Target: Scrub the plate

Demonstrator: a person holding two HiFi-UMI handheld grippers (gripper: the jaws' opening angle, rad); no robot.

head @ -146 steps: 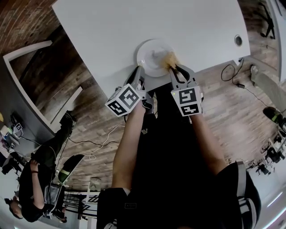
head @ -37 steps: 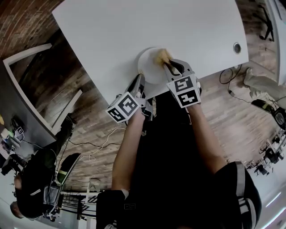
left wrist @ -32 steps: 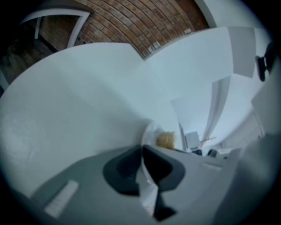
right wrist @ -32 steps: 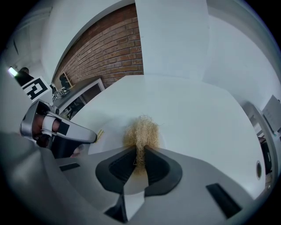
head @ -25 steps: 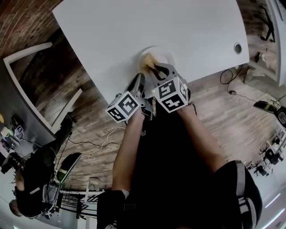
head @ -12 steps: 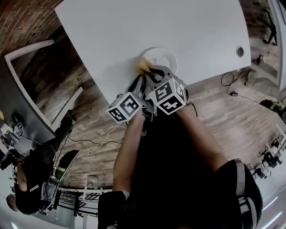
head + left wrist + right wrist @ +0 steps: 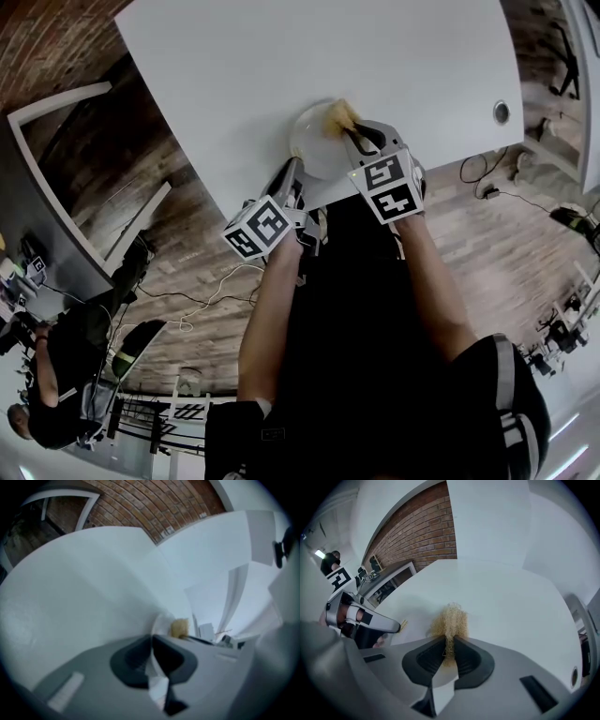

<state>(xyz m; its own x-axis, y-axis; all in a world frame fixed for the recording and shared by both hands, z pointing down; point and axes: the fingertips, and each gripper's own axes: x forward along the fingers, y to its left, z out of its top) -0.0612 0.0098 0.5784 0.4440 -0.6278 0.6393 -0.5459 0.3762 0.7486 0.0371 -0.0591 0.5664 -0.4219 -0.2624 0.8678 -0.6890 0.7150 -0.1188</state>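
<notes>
Golden scourer (image 7: 339, 115) in right gripper (image 7: 355, 132), on plate (image 7: 310, 146)

No legible words, brands or numbers anywhere. Only black-and-white square code patterns, not letters, on the left cube (image 7: 260, 228) of the left gripper (image 7: 294, 169) and the right cube (image 7: 387, 187) of the right gripper (image 7: 356, 133).

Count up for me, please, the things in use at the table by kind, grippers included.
plate: 1
scrubber: 1
grippers: 2 (left gripper shut on the plate's rim, right gripper shut on the scrubber)
Total: 4
</notes>
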